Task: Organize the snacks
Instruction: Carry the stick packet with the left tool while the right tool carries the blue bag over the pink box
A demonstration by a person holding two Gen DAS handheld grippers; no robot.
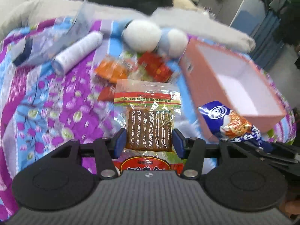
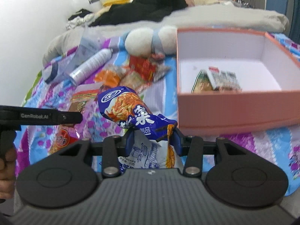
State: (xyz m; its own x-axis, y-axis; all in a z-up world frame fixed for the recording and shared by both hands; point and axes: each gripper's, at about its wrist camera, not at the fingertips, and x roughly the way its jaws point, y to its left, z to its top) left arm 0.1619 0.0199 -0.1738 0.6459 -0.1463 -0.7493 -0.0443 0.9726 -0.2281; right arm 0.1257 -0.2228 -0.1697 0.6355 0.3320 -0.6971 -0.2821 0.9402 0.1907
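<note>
The left gripper (image 1: 149, 140) pinches a clear, crinkly packet of brown ridged tofu strips (image 1: 149, 120) between its blue pads, the packet's long axis running straight away from the camera over the flowered quilt (image 1: 46, 101). The right gripper (image 2: 152, 142) is clamped on a glossy blue-and-white noodle snack bag (image 2: 129, 110), creased and leaning up-left. Right again sits the open pink cardboard box (image 2: 234, 108), white inside, holding a few small packets (image 2: 215, 78).

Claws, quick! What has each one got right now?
Left claw: closed on the clear packet of brown snack strips.
Right claw: closed on the blue noodle snack bag.
</note>
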